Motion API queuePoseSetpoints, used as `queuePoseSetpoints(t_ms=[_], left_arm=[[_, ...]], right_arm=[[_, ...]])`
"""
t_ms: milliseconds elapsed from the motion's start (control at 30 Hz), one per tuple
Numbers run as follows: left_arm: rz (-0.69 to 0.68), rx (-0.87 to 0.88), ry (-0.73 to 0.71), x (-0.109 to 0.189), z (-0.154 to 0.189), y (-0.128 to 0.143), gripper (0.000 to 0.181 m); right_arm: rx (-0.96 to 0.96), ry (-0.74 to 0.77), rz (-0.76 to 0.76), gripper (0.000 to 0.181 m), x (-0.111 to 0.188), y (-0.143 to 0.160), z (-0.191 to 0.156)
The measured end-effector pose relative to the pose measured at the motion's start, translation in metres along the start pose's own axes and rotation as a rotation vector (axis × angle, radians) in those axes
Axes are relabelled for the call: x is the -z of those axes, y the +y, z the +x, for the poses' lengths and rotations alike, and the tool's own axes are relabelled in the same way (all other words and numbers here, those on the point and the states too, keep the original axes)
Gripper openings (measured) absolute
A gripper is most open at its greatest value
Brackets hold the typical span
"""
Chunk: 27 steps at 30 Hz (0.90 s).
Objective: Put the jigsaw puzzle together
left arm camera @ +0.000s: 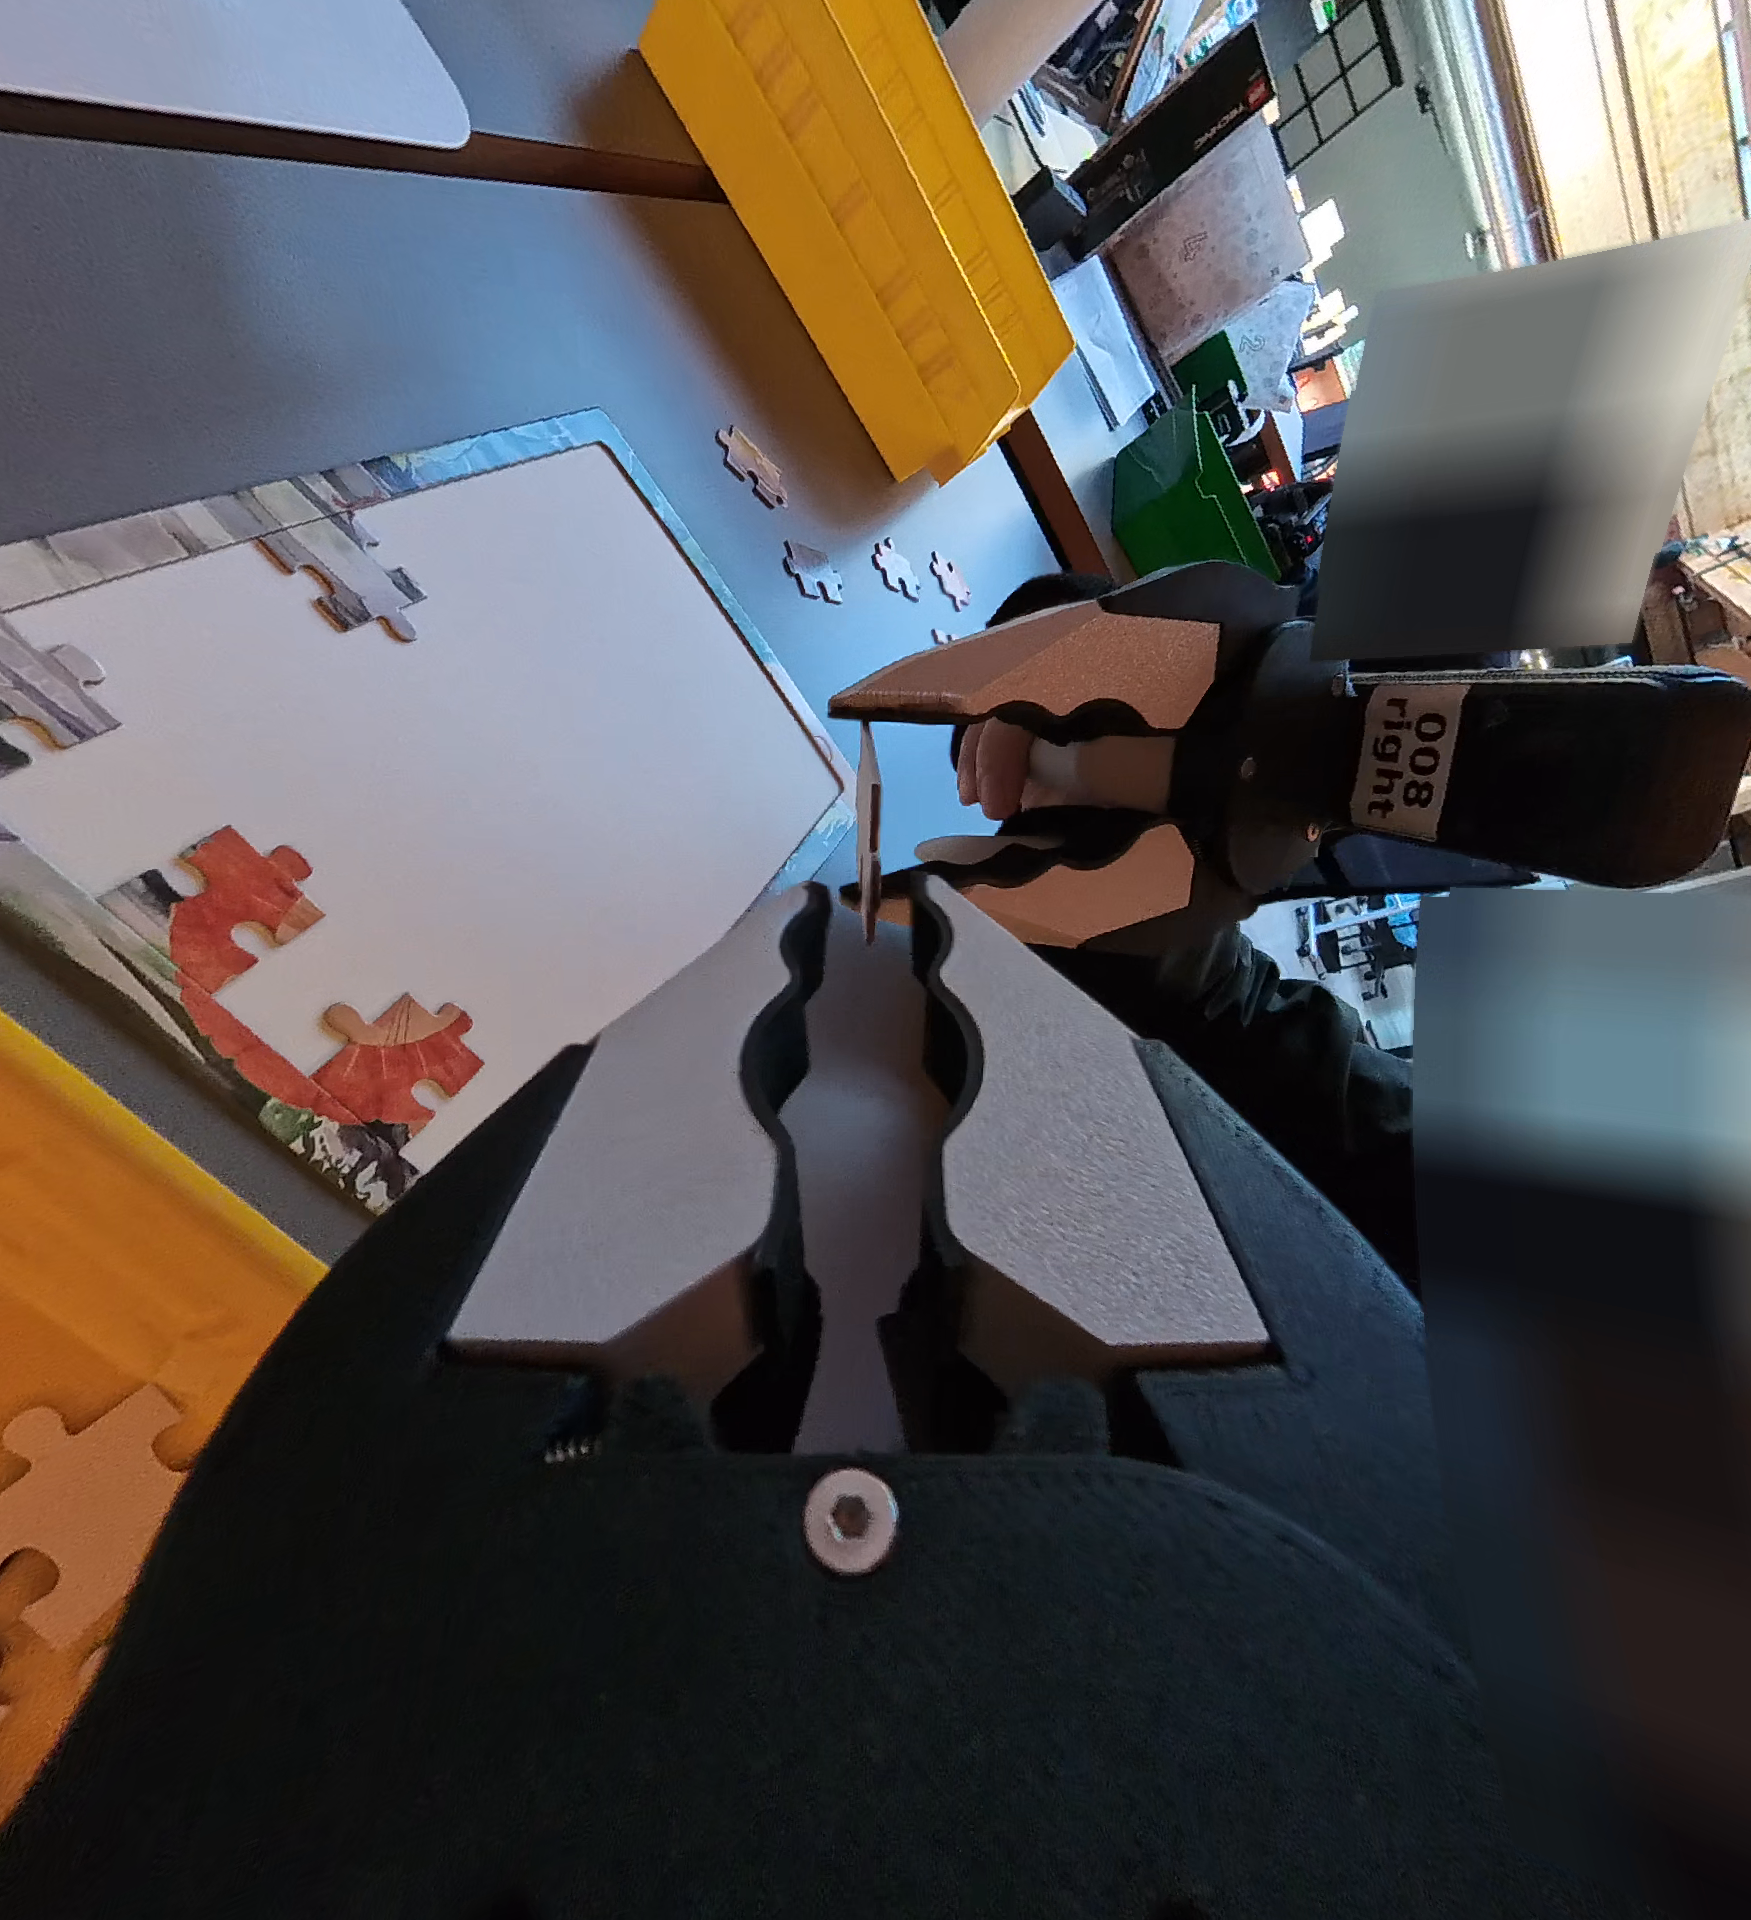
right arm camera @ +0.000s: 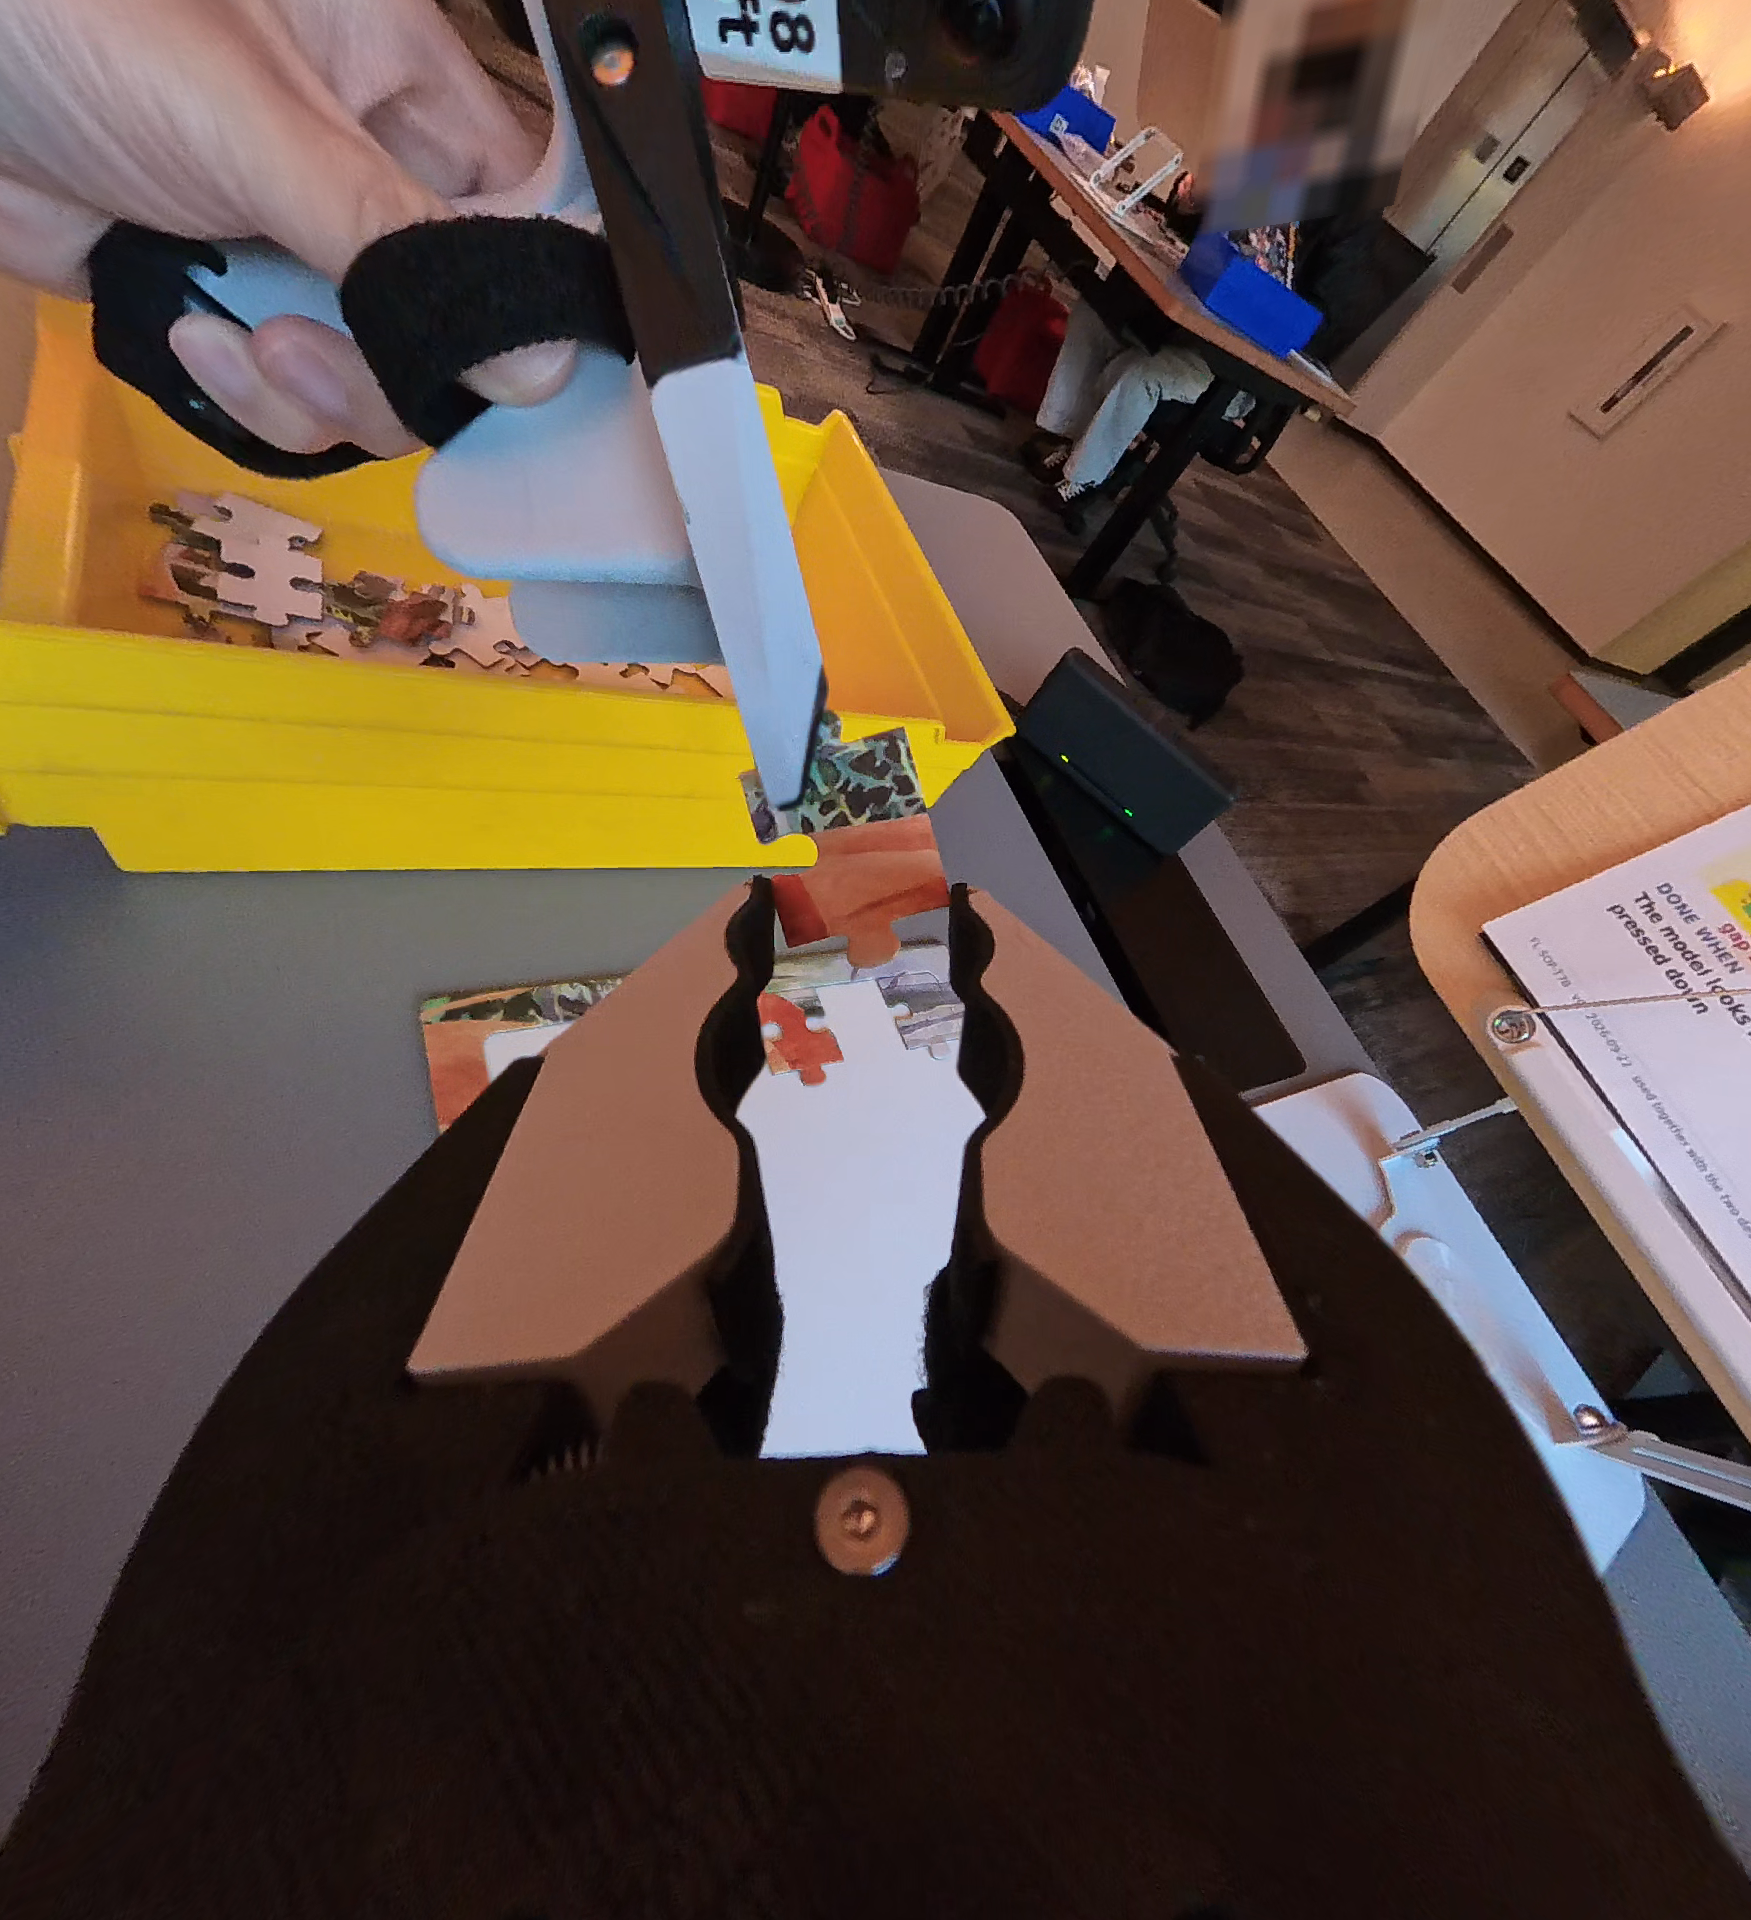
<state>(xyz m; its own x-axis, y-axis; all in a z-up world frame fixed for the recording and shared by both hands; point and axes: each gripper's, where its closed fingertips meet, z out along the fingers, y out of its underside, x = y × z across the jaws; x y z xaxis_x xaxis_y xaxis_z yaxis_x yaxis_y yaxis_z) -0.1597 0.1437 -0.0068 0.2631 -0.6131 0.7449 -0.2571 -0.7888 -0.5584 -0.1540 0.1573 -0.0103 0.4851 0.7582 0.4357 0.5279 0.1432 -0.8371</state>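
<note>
Left wrist view: your left gripper (left arm camera: 871,896) has its fingers slightly spread, and the thin edge of a puzzle piece (left arm camera: 869,821) stands in the gap between the tips with space on either side. Your right gripper (left arm camera: 840,800) comes in from the right with its fingers set wide, one at each end of the piece, pinching it across its width. The piece is in the air, upright and edge-on, just past the near corner of the puzzle board (left arm camera: 538,727). The board lies flat on the grey table (left arm camera: 175,343). Red pieces (left arm camera: 237,914) are fitted at one corner and grey pieces (left arm camera: 351,582) along the far border, while the middle is bare white. A few loose pieces (left arm camera: 814,571) lie on the table beyond the board, near a yellow bin (left arm camera: 881,239).

Right wrist view: your right gripper (right arm camera: 858,894) holds the puzzle piece (right arm camera: 866,779) between its fingertips, showing a green-and-black pattern above an orange part. One finger (right arm camera: 746,582) of your left gripper reaches down from above, with its tip over the left edge of the piece. Your hand (right arm camera: 227,156) grips the left gripper's handle. The puzzle board (right arm camera: 855,1195) lies directly below. Behind the held piece sits another yellow bin (right arm camera: 383,769) with spare pieces (right arm camera: 247,561) inside.
</note>
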Motion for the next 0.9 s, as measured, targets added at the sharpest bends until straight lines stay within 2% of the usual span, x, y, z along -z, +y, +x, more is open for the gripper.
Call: queuePoseSetpoints(t_ms=[100, 367, 400, 467, 633, 667, 767, 900], left_arm=[[0.021, -0.035, -0.020, 0.003, 0.000, -0.004, 0.000], [0.029, -0.044, -0.027, 0.013, -0.001, -0.005, 0.000], [0.028, -0.046, -0.030, 0.013, -0.002, -0.005, 0.000], [0.046, -0.053, -0.031, 0.016, -0.001, -0.008, 0.000], [0.004, -0.090, -0.061, 0.018, -0.002, -0.001, 0.000], [-0.009, -0.094, -0.051, 0.017, 0.000, 0.001, 0.000], [-0.078, -0.108, -0.030, 0.011, 0.004, 0.012, 0.000], [-0.177, -0.139, -0.039, -0.001, 0.004, 0.027, 0.000]], right_arm=[[-0.037, -0.010, 0.004, 0.033, -0.002, -0.002, -0.003], [-0.067, -0.096, 0.015, 0.031, -0.002, -0.003, -0.015], [-0.051, -0.116, 0.009, 0.026, -0.002, -0.002, -0.018], [0.011, -0.209, 0.005, 0.000, 0.002, 0.001, -0.034], [0.145, -0.168, -0.026, 0.000, 0.006, 0.008, -0.025], [0.158, -0.178, -0.018, 0.003, 0.009, 0.008, -0.025], [0.222, -0.191, 0.046, 0.048, 0.015, 0.003, -0.026], [0.410, -0.171, 0.051, 0.052, 0.019, 0.001, -0.037]])
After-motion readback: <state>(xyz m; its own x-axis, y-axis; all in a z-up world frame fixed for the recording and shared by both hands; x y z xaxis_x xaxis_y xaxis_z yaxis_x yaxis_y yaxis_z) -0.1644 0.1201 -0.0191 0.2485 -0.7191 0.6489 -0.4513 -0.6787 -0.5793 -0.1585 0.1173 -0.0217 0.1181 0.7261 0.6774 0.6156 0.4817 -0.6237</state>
